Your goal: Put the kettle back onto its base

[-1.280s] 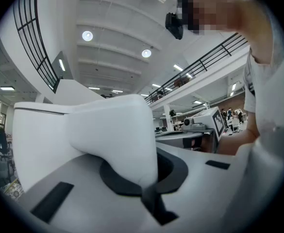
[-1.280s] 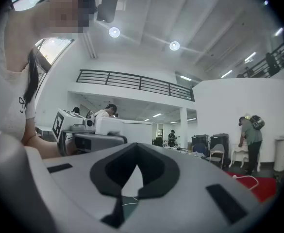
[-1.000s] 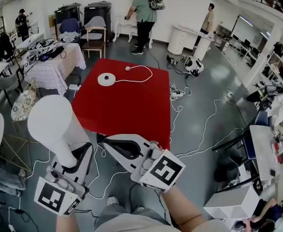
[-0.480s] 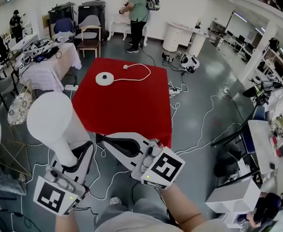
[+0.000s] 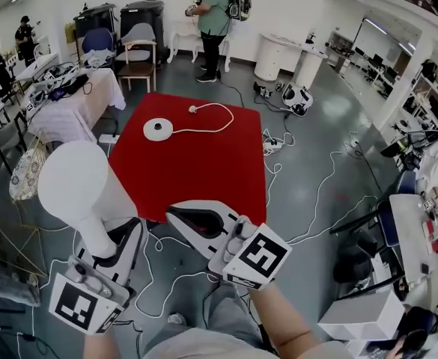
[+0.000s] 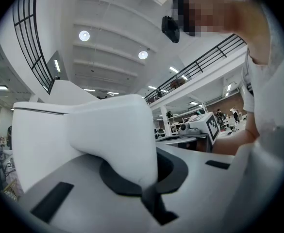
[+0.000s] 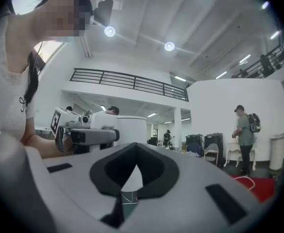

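Note:
The white kettle (image 5: 78, 193) hangs at the lower left of the head view, short of the red table (image 5: 204, 172). My left gripper (image 5: 119, 247) is shut on the kettle's handle (image 6: 120, 135), which fills the left gripper view between the jaws. The round white base (image 5: 158, 130) lies on the table's far left part, and its cord (image 5: 215, 114) curls off to the right. My right gripper (image 5: 198, 225) is shut with nothing in it, just over the table's near edge. In the right gripper view the kettle (image 7: 128, 128) shows beyond the closed jaws.
White cables (image 5: 308, 200) trail over the floor to the right of the table. A cluttered cloth-covered table (image 5: 73, 99) stands at the left, with chairs (image 5: 140, 54) behind it. A person with a backpack (image 5: 219, 10) stands at the back. White furniture (image 5: 368, 313) is at the lower right.
Both grippers have moved forward toward the red table, the left one still holding the kettle. The right gripper's tips now reach over the table's near edge.

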{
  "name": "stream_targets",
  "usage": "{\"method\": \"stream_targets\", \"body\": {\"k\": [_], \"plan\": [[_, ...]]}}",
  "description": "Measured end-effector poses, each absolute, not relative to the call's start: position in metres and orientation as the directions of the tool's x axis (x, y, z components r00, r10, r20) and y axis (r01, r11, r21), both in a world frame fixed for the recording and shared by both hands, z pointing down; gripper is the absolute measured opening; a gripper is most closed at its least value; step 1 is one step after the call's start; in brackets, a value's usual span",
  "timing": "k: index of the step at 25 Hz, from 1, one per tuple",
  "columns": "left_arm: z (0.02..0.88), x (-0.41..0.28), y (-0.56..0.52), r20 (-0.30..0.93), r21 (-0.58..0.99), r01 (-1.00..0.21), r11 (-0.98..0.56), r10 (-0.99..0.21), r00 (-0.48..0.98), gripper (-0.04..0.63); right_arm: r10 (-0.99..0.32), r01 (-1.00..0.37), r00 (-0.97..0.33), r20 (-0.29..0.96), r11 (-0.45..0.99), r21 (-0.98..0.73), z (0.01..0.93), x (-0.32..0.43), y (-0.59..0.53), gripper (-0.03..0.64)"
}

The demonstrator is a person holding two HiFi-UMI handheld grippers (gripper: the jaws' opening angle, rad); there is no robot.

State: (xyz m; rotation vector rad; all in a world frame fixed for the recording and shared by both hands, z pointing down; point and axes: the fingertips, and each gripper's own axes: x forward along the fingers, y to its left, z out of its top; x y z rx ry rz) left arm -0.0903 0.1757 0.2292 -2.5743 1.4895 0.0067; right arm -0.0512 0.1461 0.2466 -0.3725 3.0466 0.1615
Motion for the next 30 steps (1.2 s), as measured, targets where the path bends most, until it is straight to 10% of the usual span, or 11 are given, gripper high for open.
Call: {"method": "stream_targets", "body": {"k": [30], "plan": [[0.24,0.034,-0.026,-0.099,-0.158,-0.943,-0.294,-0.945,0.312,0.006,0.034,0.028,-0.997,-0.071,0.996,0.082,0.25,0.054,-0.06,0.005]]}}
